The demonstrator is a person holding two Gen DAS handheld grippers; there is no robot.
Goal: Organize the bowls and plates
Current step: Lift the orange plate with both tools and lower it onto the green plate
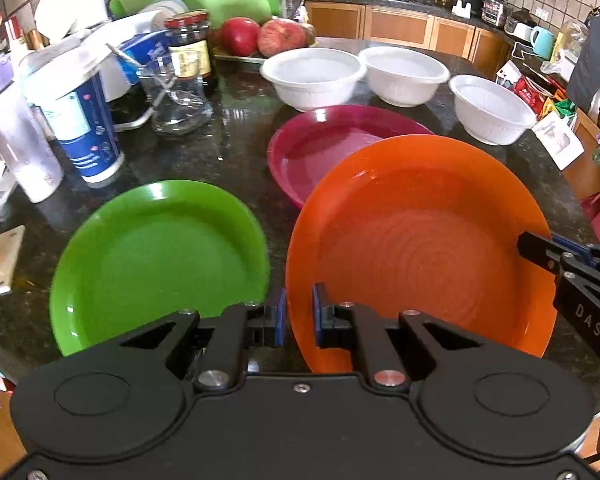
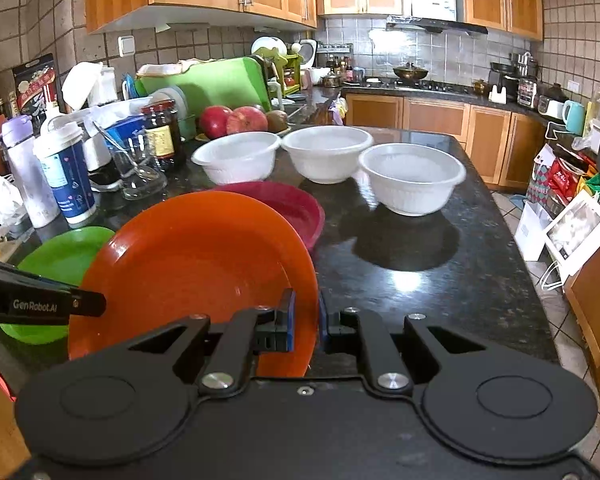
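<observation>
STEP: orange plate (image 1: 416, 240) carried, tilted, above the counter | GRIP: left gripper (image 1: 299, 312) and right gripper (image 2: 306, 322) both clamped on its rim | TARGET: likely magenta plate (image 1: 320, 148) at 12 o'clock | ADVICE: plate to be levelled, both rims lowered together, released only once nested.

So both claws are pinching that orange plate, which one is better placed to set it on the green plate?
Probably the left claw. It grips the orange plate on the rim nearest the green plate, which lies right beside it. The right claw holds the far rim, with the plate in between.
</observation>
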